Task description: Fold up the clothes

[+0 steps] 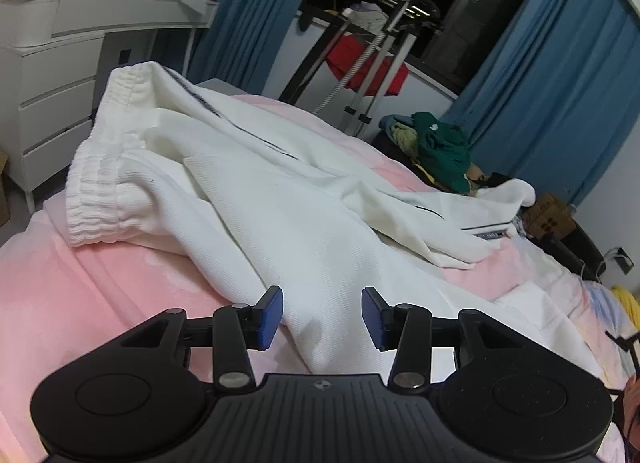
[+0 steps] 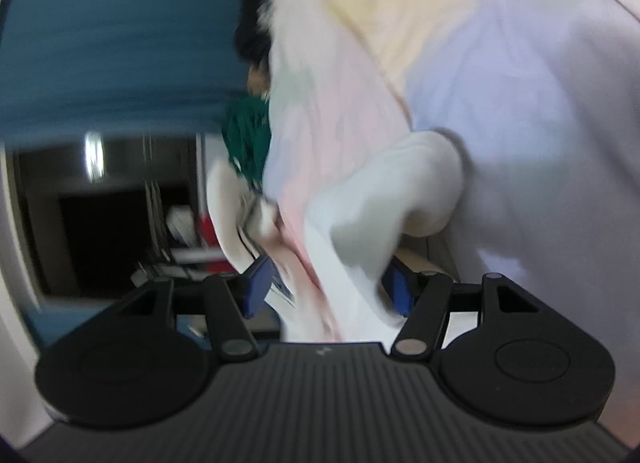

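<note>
White trousers (image 1: 256, 191) lie crumpled across the pink bed (image 1: 80, 295). Their elastic waistband (image 1: 100, 183) is at the left and a dark stripe runs down the side. My left gripper (image 1: 322, 315) is open, its blue pads (image 1: 272, 315) hovering just over the near trouser leg, gripping nothing. The right wrist view is blurred and turned sideways. There my right gripper (image 2: 328, 289) stands open with white cloth (image 2: 352, 255) lying between its wide-apart fingers, and a rounded white cuff (image 2: 424, 183) sits just beyond on the pastel bedding (image 2: 460, 43).
A white dresser (image 1: 52, 103) stands left of the bed. A drying rack with a red garment (image 1: 360, 63) and blue curtains (image 1: 540, 83) are behind it. A pile of green clothes (image 1: 440, 147) and a cardboard box (image 1: 548, 219) sit off the far right edge.
</note>
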{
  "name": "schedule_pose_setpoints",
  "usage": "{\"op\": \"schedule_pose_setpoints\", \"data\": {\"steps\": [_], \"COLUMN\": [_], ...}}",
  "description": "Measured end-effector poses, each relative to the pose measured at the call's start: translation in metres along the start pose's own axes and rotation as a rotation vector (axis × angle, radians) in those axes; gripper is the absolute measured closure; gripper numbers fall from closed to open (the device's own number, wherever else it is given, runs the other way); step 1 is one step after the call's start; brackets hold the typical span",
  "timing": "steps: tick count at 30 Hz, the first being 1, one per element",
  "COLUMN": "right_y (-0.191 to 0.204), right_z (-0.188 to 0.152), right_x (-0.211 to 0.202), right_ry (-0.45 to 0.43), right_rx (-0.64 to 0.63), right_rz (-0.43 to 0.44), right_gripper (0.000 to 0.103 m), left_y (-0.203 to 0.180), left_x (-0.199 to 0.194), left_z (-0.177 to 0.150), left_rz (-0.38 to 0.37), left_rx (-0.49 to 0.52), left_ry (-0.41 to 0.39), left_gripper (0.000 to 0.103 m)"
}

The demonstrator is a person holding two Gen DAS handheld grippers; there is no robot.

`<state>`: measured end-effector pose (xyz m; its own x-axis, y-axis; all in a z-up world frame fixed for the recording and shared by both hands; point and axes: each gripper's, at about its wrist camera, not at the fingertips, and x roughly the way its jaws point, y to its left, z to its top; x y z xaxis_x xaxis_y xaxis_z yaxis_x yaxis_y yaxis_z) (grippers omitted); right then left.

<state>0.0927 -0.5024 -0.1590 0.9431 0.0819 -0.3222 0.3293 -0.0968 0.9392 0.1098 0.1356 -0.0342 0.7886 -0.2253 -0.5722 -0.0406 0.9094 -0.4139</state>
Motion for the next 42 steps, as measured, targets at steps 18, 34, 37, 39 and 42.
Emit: {"op": "schedule_pose_setpoints", "data": {"steps": [18,34,37,39,42], "right_y": [0.014,-0.003,-0.01,-0.008,-0.006], "right_z": [0.066,0.086,0.089,0.083,0.073], "right_x": [0.054,0.011,0.005,-0.001,-0.008], "right_ry": [-0.065,-0.206,-0.201,-0.203,-0.183], "right_rx": [-0.151,-0.253,-0.179,-0.17,-0.18], "right_rz": [0.181,-0.193,-0.237,-0.249,-0.248], "right_gripper": [0.08,0.093,0.08,0.063,0.041], "left_y": [0.018,0.062,0.071,0.078,0.09], "left_x": [0.017,-0.025,-0.02,-0.011,0.014], "left_z": [0.006,0.014,0.01,0.009,0.01], "left_rz": [0.008,-0.106,-0.099,-0.098,-0.08], "left_rx": [-0.159,-0.394,-0.456,-0.5,-0.587], "left_ry": [0.008,0.027,0.027,0.015,0.03], "left_gripper": [0.056,0.028,0.026,0.024,0.024]}}
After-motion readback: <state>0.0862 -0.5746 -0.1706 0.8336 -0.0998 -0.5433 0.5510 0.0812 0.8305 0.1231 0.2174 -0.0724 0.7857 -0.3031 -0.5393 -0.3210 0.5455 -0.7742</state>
